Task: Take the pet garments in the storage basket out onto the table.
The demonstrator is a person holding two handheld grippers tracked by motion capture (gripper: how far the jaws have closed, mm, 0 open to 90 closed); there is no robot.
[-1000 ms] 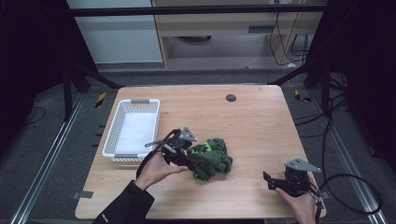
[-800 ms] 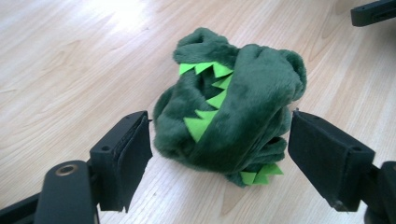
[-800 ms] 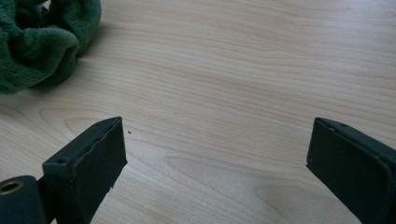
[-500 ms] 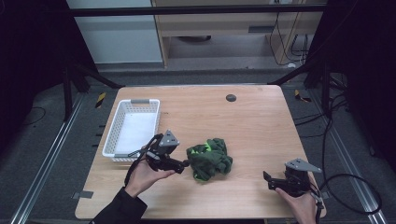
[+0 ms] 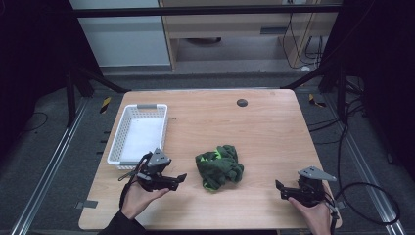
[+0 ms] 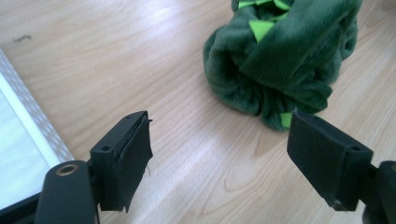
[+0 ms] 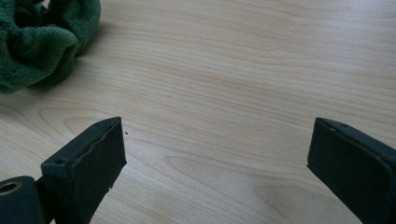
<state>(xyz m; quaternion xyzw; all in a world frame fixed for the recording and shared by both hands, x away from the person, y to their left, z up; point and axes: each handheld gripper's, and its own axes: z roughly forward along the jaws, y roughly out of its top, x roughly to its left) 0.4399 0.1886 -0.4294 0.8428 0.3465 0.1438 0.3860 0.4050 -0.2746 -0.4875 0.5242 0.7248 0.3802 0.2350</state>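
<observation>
plush green fabric lies bunched in a loose heap on the wooden table, near the middle of its near half, with bright green bits showing among the darker folds. it looks soft, light and floppy, so it will likely sag and unfold when lifted rather than keep its shape; nothing about it seems fragile or slippery. a thick outer fold or rolled edge, like the one facing the left gripper view, seems the best place to pinch, deep enough that the pile does not slide out.

left gripper hovers just beside the heap on its left, apart from it, jaws wide open and empty, pointing toward the cloth. in its own view the heap sits ahead and a little to the right of the gap. right gripper rests well apart on the other side, near the table's right front, jaws also spread wide with nothing between them. white basket stands empty behind the left gripper.
</observation>
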